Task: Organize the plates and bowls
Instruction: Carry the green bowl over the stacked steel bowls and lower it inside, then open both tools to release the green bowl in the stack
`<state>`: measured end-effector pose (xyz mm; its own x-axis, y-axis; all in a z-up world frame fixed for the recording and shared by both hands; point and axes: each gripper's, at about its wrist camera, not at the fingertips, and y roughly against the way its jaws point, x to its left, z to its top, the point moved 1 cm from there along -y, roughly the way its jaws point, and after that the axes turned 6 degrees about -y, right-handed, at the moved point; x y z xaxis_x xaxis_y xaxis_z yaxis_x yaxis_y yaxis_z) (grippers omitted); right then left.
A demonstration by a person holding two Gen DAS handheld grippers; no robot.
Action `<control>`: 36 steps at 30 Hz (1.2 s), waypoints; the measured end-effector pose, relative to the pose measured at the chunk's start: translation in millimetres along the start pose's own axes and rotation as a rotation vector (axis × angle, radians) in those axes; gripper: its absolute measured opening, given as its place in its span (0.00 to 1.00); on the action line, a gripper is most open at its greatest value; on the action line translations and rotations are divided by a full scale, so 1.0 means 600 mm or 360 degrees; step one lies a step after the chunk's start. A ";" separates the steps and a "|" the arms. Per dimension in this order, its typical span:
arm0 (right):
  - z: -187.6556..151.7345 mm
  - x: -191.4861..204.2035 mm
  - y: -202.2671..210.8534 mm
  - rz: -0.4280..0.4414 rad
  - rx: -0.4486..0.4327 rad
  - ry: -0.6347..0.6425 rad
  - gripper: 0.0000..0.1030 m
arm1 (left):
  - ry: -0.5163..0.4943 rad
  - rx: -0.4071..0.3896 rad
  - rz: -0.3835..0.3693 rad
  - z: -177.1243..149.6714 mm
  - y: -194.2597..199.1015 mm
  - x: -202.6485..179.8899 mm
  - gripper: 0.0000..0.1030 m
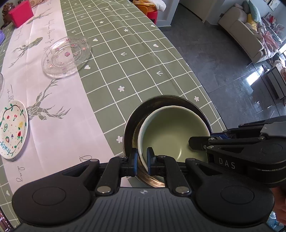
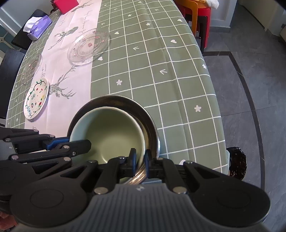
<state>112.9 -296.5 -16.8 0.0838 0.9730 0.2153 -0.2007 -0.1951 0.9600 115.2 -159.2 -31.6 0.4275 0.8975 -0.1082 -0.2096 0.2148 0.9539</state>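
green bowl sits inside a larger metal bowl, pushed off-centre toward one side of it; the metal rim shows as a dark crescent around the far and left side in the left wrist view. the pair stands on the surface near its floor-side edge, on the green checked cloth, just beside the pale runner with deer print. left tool is clamped on the green bowl's rim, one finger outside the wall, the other inside. right tool is clamped on the rim of the same bowl on the opposite side, one finger inside, one in the gap between green wall and metal wall. each tool shows in the other's view, reaching in from the side. both point steeply down. farther out on the runner: a clear glass plate with small pink dots, well apart from the bowls; a white plate with painted fruit nearer the far edge; a second glass plate beyond it in the right wrist view. pink box and purple tissue pack at the far end. grey tile floor beside the surface.
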 end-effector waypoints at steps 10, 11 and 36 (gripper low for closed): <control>0.004 0.002 -0.001 -0.0004 0.0017 -0.0001 0.10 | 0.0030 0.0028 -0.0030 0.003 -0.007 0.005 0.11; 0.004 0.004 -0.001 -0.0009 0.0019 0.0002 0.11 | 0.0033 0.0029 -0.0035 0.004 -0.007 0.005 0.11; 0.008 0.017 0.051 -0.0010 -0.0062 0.0062 0.22 | -0.0004 -0.0085 -0.0067 0.014 0.042 0.002 0.23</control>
<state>112.2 -293.2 15.3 0.0476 0.9784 0.2013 -0.2382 -0.1846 0.9535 117.9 -156.0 -5.1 0.4393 0.8863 -0.1468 -0.2383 0.2726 0.9322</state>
